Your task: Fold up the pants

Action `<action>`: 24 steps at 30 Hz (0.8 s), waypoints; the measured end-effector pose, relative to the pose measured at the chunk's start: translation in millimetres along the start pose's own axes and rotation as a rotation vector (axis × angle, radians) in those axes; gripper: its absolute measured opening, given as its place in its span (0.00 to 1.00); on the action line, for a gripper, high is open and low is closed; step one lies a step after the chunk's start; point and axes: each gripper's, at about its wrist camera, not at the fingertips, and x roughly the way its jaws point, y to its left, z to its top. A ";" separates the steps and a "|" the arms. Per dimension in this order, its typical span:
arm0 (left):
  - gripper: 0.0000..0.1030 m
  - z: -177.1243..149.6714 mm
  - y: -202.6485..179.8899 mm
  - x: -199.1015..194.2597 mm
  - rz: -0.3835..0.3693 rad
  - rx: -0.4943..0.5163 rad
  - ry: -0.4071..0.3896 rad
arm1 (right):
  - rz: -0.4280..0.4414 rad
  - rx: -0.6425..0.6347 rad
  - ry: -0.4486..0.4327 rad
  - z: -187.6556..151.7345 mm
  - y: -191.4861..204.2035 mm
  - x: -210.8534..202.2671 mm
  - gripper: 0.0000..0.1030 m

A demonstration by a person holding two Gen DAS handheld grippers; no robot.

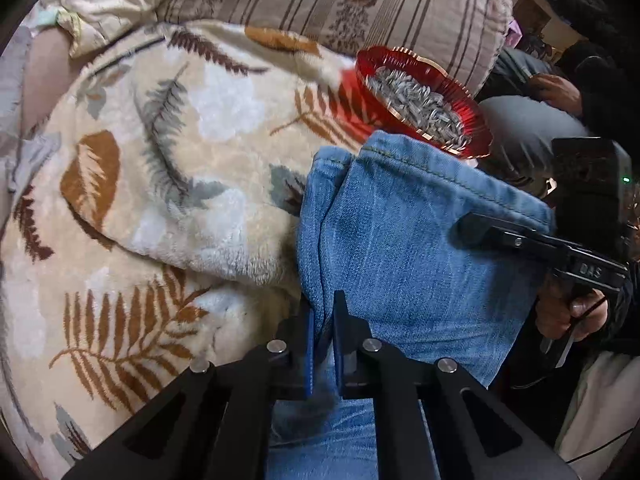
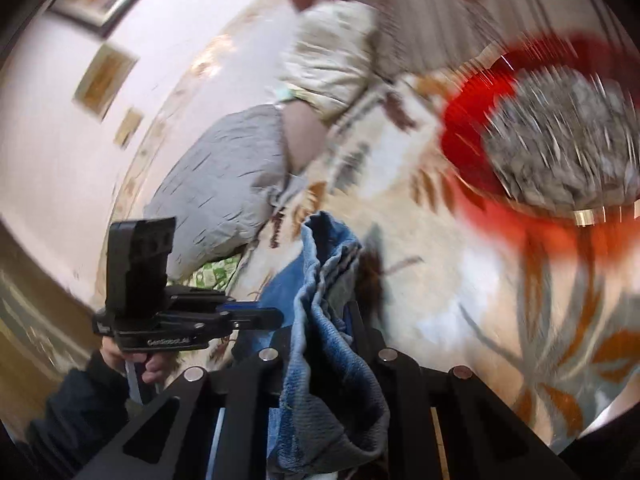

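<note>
The blue denim pants [image 1: 408, 240] hang between both grippers above a leaf-patterned blanket [image 1: 168, 168]. My left gripper [image 1: 322, 332] is shut on the left edge of the pants, near the hem. My right gripper [image 1: 480, 232] comes in from the right and is shut on the pants' other edge. In the right wrist view the bunched denim [image 2: 328, 328] runs up between my right gripper's [image 2: 332, 320] fingers, which are shut on it. The left gripper [image 2: 256, 318] shows there at the left, pinching the cloth.
A red glass bowl [image 1: 362, 68] of sunflower seeds sits on the blanket just beyond the pants, blurred in the right wrist view [image 2: 468, 120]. A striped pillow [image 1: 340, 0] lies behind it. A seated person in grey trousers [image 1: 520, 128] is at right. A grey pillow [image 2: 224, 184] lies left.
</note>
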 end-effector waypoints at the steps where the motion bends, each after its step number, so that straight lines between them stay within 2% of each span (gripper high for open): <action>1: 0.07 -4.5 -1.6 -8.1 0.002 0.003 -0.025 | -0.006 -0.045 -0.011 0.4 8.9 -2.9 0.17; 3: 0.07 -17.0 -1.9 -26.6 0.013 -0.009 -0.076 | -0.028 -0.209 -0.047 -1.5 42.2 -10.6 0.17; 9: 0.07 -70.7 10.6 -66.9 -0.006 -0.097 -0.164 | -0.006 -0.537 -0.098 -30.2 122.5 -16.5 0.16; 13: 0.07 -112.2 26.4 -74.0 -0.043 -0.192 -0.201 | 0.054 -0.603 -0.056 -48.6 151.9 -4.4 0.16; 15: 0.10 -120.6 30.5 -70.2 -0.058 -0.228 -0.202 | 0.063 -0.613 -0.042 -53.2 160.8 1.0 0.16; 17: 0.24 -126.0 33.5 -75.2 -0.029 -0.266 -0.230 | 0.068 -0.622 -0.039 -54.8 166.5 3.5 0.16; 19: 0.66 -131.9 38.6 -89.1 0.012 -0.319 -0.277 | 0.071 -0.625 -0.039 -54.6 168.5 2.6 0.16; 20: 0.71 -135.2 40.5 -97.0 0.020 -0.338 -0.303 | 0.075 -0.629 -0.038 -55.4 170.4 1.7 0.16; 22: 0.71 -145.4 42.0 -117.4 0.044 -0.363 -0.353 | 0.085 -0.649 -0.038 -60.7 176.1 -1.0 0.16; 24: 0.75 -158.6 42.2 -136.9 0.113 -0.394 -0.382 | 0.101 -0.667 -0.032 -69.6 183.7 -2.2 0.16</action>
